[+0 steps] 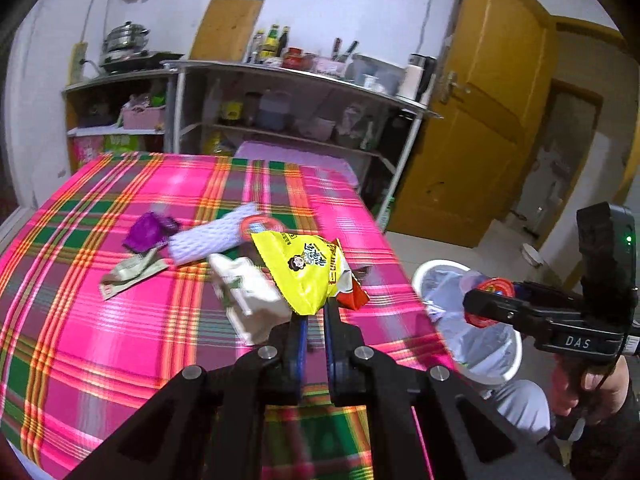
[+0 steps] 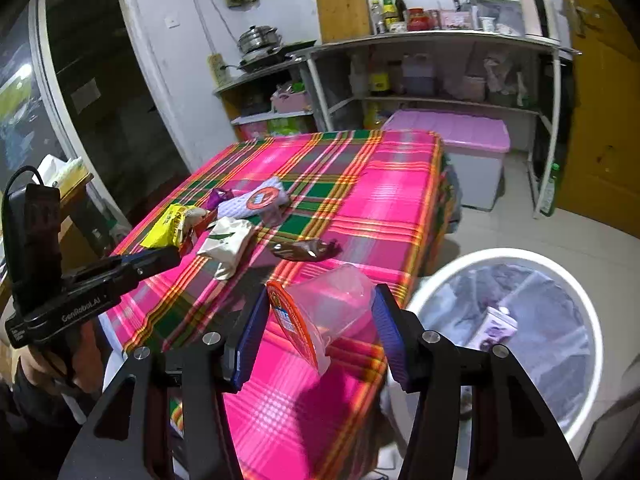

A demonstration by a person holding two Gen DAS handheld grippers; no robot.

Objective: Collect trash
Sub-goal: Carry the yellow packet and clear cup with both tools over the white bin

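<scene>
Left gripper [image 1: 316, 312]: jaws pinched together on the lower corner of the yellow snack packet [image 1: 306, 270], which is held up above the table; "GenRobot.AI" reads along its body in the right wrist view.
Yellow snack packet: a cartoon face and Chinese characters on the front, too blurred to read; a red edge shows at its right side.
Right gripper [image 2: 320, 330]: blue pads clamped on the clear plastic cup [image 2: 330, 308]; "DAS" is printed on its body in the left wrist view.
Clear plastic cup: lies sideways between the pads, over the table's near right corner, just beside the bin; its orange-red peel lid [image 2: 288, 320] bears print that cannot be read.
Trash bin [image 2: 586, 320]: white, round, lined with a translucent bag, on the floor by the table's right edge; a small pale purple packet [image 2: 496, 326] lies inside.
Table [image 1: 120, 340]: covered by a pink, green and orange plaid cloth.
White foam net sleeve [image 1: 212, 238]: mid-table, toward the far edge, with a red-rimmed round lid [image 2: 264, 199] at one end.
Purple wrapper [image 1: 148, 230]: just left of the sleeve.
Pale green wrapper [image 1: 132, 274]: nearer the left edge, flat on the cloth.
White crumpled packet [image 1: 248, 296]: mid-table, green marks on it, lettering unreadable.
Brown wrapper [image 2: 306, 250]: near the right edge, apart from the rest.
</scene>
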